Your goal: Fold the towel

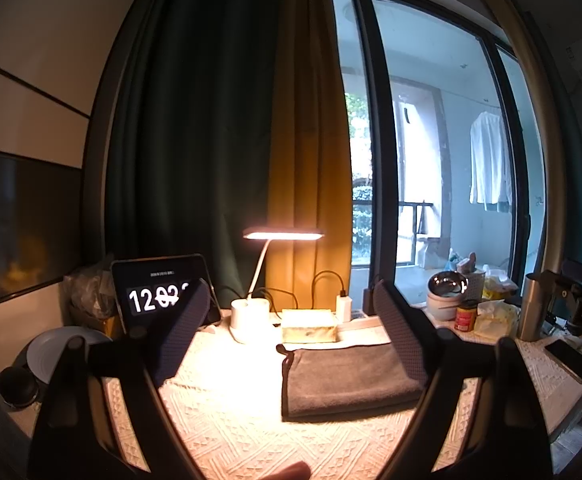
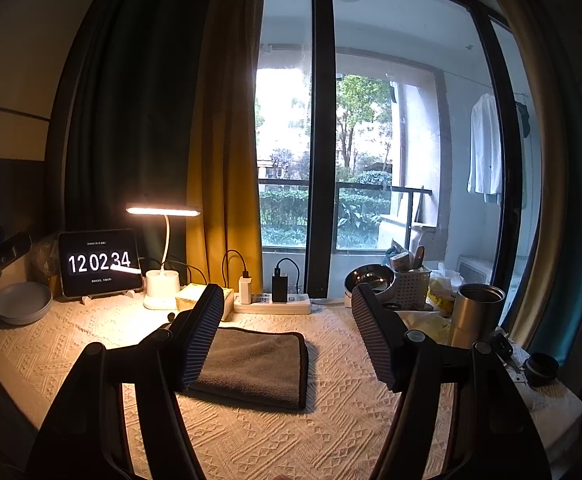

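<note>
A grey towel (image 1: 347, 380) lies folded into a flat rectangle on the cream patterned tablecloth (image 1: 231, 420). It also shows in the right wrist view (image 2: 255, 364). My left gripper (image 1: 291, 320) is open and empty, held above the table with the towel between and below its fingers, toward the right one. My right gripper (image 2: 287, 320) is open and empty too, above the table, with the towel under its left finger (image 2: 201, 336). Neither gripper touches the towel.
At the back stand a lit desk lamp (image 2: 163, 212), a tablet clock (image 2: 99, 264), a power strip (image 2: 271, 304) and a yellow sponge block (image 1: 309, 324). A grey plate (image 2: 21, 302) sits left. A steel cup (image 2: 475, 312), bowl (image 2: 369, 278), basket and phone (image 1: 569, 358) crowd the right.
</note>
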A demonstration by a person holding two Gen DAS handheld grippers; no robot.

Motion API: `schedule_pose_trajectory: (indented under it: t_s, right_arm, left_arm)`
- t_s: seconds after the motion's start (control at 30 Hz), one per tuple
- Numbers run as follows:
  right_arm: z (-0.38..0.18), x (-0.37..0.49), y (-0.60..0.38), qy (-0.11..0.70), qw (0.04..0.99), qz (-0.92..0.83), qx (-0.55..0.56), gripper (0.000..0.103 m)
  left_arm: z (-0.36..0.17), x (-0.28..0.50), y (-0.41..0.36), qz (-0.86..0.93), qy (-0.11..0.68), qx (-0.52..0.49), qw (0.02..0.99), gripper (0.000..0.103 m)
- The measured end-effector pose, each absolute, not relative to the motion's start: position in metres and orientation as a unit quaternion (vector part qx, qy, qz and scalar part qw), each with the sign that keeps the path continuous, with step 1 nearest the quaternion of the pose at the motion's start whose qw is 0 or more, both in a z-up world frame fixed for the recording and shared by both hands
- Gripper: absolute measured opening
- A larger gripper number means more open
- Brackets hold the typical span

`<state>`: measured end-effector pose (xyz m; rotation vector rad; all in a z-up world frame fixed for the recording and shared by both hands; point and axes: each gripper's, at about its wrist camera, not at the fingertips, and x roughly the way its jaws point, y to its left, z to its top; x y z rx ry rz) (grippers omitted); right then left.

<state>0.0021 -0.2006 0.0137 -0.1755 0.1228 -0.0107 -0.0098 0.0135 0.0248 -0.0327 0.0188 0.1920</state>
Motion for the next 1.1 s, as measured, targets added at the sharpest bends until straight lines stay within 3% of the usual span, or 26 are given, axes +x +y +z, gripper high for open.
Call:
schedule_pose_trajectory:
  t_s: [1.1]
  right_arm:
    - [0.0122,0.0042,-0.203,0.064,0.994,-0.006,-0.088,0.07]
  left_arm:
    - [0.0208,-0.0033,0.0162,0.117,0.013,-0.022,0.993,0.086]
